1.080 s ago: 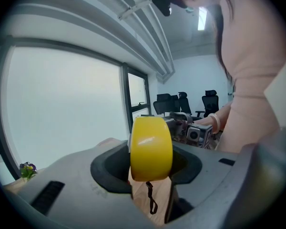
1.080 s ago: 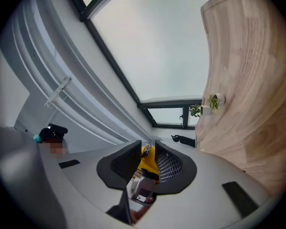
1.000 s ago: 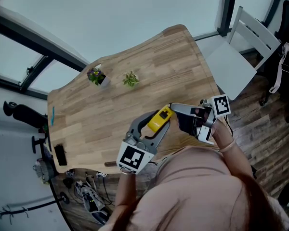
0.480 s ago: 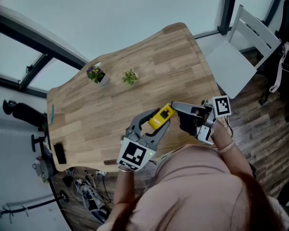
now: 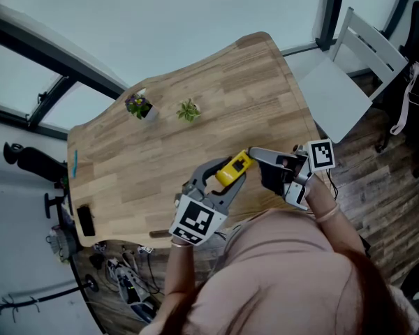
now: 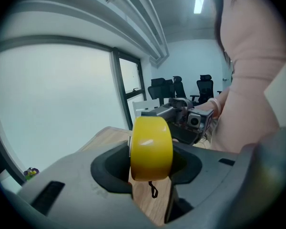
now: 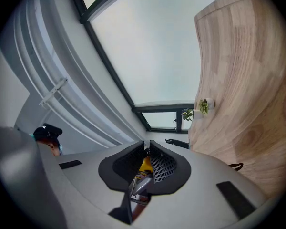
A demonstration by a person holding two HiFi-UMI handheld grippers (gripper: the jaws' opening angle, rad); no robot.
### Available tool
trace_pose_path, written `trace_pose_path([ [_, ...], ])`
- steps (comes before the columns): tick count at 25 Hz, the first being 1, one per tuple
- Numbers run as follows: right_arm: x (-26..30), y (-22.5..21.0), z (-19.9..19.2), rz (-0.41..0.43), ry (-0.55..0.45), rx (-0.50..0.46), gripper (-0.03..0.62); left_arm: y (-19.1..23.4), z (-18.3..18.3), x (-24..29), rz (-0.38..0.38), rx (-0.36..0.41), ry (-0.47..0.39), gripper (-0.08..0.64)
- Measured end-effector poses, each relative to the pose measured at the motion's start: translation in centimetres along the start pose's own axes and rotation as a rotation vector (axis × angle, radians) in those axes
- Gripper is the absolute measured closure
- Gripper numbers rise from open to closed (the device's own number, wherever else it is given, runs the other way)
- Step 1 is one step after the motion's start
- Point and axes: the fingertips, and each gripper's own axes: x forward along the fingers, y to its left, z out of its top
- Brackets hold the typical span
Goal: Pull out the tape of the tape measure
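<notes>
– So, reading from the left over the wooden table: who has the case?

– The left gripper does. It is raised off the table in front of the person, with its jaws spread wide and clamped on the flat sides of the yellow tape measure. The rounded edge of the case faces the gripper's camera, and a thin black strap loop hangs under it. This hand looks like the anchor: it holds the case clear of the wood so the tape has room to run.

– And on the right?

– The right gripper comes in from the other side, with its tips right against the case. Its own view shows the pads drawn almost together. In the slit between them is a sliver of metal, which I take for the tape end, with yellow behind it. It appears to be pinched on that end.

– Any tape out yet?

– None that shows. The two grippers are nose to nose, probably so the right one can grip the end before drawing away. The pull itself is not yet done.
</notes>
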Motion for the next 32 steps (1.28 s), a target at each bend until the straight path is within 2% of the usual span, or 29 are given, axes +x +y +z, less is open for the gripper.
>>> trace_pose_path([
  [5,-0.1,-0.1,0.1,-0.007,0.001,-0.005,0.563,0.1,-0.6,0.2,-0.009,-0.011,0.027,0.393],
  [9,-0.7,0.8,1.3,0.055,-0.072,0.023,0.568,0.5,-2.1,0.0,0.008,0.004,0.079,0.393],
  [12,-1.4,1.7,2.7,0.082,-0.106,0.007,0.566,0.6,-3.3,-0.2,0.01,-0.004,0.11,0.393],
  [32,-3.8,2.7,5.7,0.12,-0.226,0.001,0.565,0.7,-6.3,0.5,0.001,-0.017,0.169,0.393],
])
